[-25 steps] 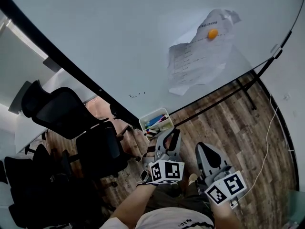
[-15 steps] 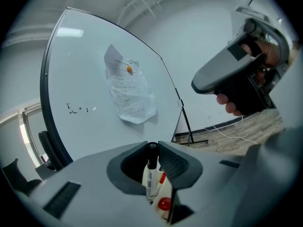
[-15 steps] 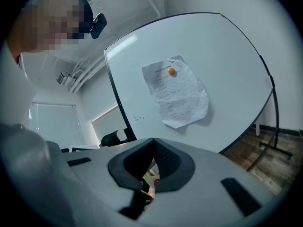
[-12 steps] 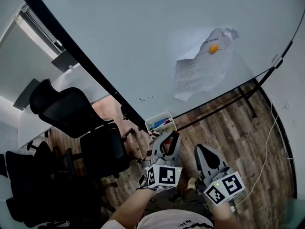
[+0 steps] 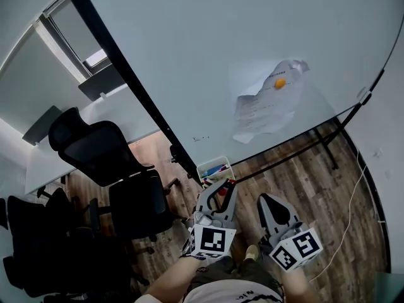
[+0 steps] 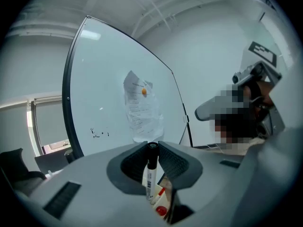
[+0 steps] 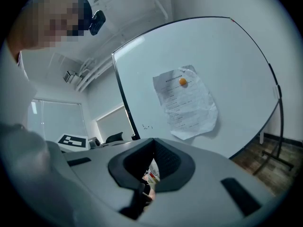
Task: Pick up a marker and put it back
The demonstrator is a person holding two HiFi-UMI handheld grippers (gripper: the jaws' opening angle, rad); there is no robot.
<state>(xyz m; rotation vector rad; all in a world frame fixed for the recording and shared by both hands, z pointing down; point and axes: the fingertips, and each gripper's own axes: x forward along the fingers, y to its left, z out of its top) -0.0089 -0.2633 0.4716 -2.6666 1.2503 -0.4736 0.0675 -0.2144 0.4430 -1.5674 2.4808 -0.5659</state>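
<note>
In the left gripper view a white marker [image 6: 149, 174] with a black cap stands upright between the jaws of my left gripper [image 6: 152, 146], which is shut on it. In the head view, the left gripper [image 5: 222, 187] sits just below a small white tray [image 5: 201, 168] of coloured markers that hangs at the whiteboard's lower edge. My right gripper [image 5: 266, 202] hangs beside it to the right, away from the tray. In its own view the right gripper [image 7: 154, 141] has its jaws together with nothing between them.
A large whiteboard [image 5: 208, 62] fills the upper view, with a crumpled paper sheet [image 5: 262, 109] pinned by an orange magnet [image 5: 279, 83]. Black office chairs [image 5: 113, 169] stand to the left. The board's stand legs [image 5: 325, 141] and a cable [image 5: 356, 188] lie on the wooden floor at right.
The head view has tilted, so the board and chairs sit lower in the picture. Both grippers stay under the tray, and the left one still holds the marker.
</note>
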